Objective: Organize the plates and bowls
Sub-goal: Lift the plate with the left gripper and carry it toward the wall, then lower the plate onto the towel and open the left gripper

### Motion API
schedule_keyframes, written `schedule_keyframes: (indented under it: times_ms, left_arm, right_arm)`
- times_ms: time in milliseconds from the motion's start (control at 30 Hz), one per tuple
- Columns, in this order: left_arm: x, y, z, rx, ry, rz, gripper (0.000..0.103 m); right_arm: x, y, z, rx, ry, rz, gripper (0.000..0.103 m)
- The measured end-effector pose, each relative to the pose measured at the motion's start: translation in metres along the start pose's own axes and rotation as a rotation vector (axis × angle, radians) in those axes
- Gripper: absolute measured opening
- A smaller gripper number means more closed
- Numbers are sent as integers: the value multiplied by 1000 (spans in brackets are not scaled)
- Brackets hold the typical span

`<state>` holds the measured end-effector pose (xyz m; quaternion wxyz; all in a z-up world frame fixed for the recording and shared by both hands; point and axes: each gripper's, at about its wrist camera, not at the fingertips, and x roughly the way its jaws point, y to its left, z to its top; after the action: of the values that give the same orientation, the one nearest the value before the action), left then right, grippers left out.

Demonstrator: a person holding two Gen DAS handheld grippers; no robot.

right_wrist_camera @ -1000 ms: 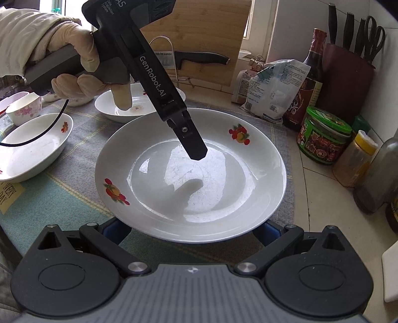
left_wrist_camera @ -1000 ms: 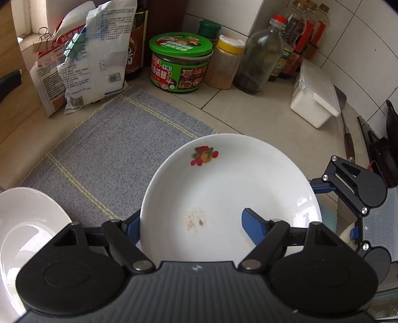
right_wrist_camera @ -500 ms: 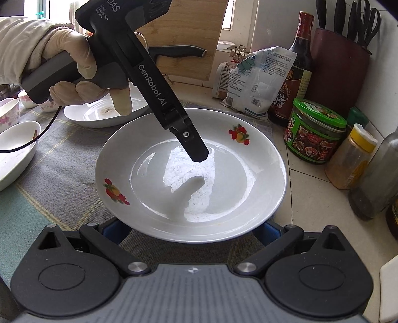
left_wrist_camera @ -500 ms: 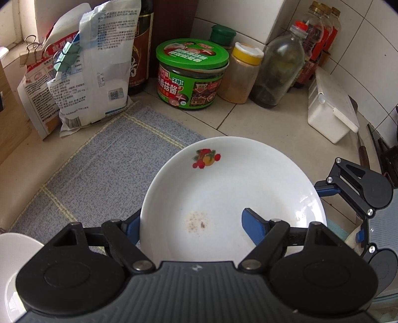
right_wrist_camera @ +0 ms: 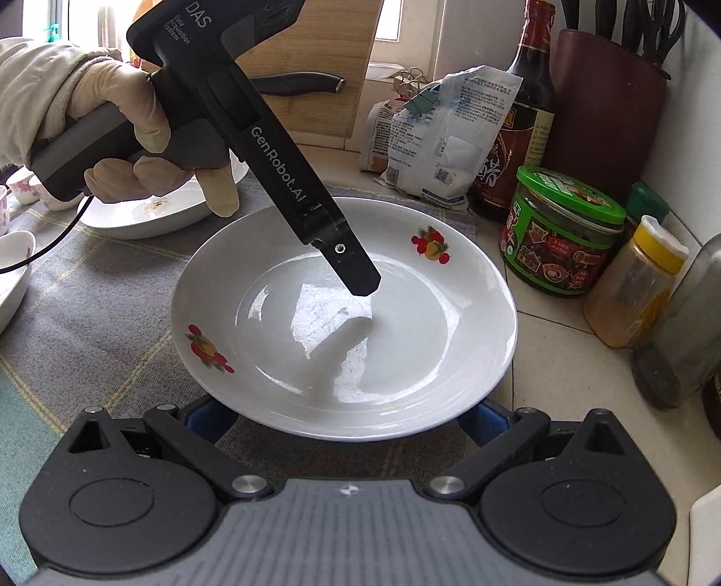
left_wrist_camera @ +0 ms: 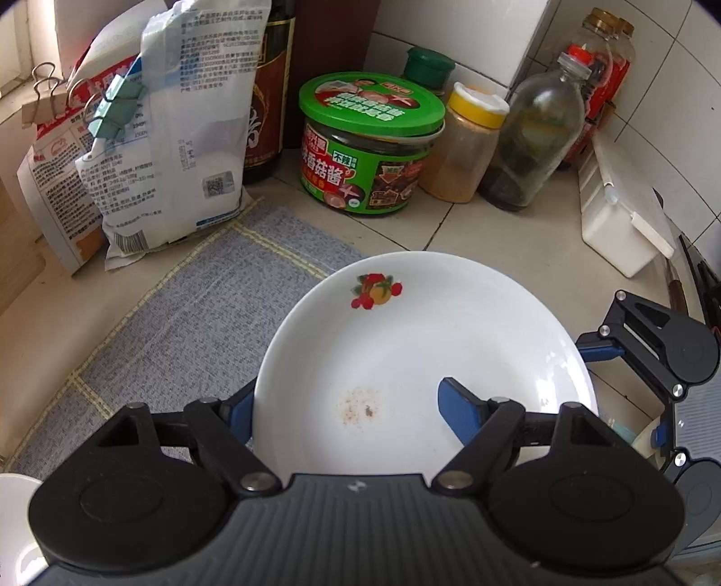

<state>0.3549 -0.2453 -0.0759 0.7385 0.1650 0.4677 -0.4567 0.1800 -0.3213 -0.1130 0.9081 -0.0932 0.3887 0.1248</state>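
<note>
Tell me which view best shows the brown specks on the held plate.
The left wrist view: the brown specks sit in plain sight on the plate, between the left gripper's fingers. In the right wrist view the same plate shows only glare in its middle, with no specks to make out.

Daylight pours through a window (right_wrist_camera: pixel 396 20) at twelve o'clock, a wooden cutting board (right_wrist_camera: pixel 329 67) leans beside it, white tiled wall (left_wrist_camera: pixel 667 90) at two o'clock, beige tiled counter (left_wrist_camera: pixel 509 234) below.
</note>
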Motion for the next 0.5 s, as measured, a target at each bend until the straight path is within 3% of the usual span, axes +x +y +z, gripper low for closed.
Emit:
schedule_keyframes:
  times_ms: [333, 500]
  left_arm:
    - [4, 3, 2, -8, -16, -5, 80]
    - [2, -3, 0, 23, -34, 28, 90]
  right_arm:
    - [4, 0, 2, 8, 4, -16, 103]
    - [4, 2, 1, 10, 15, -23, 103]
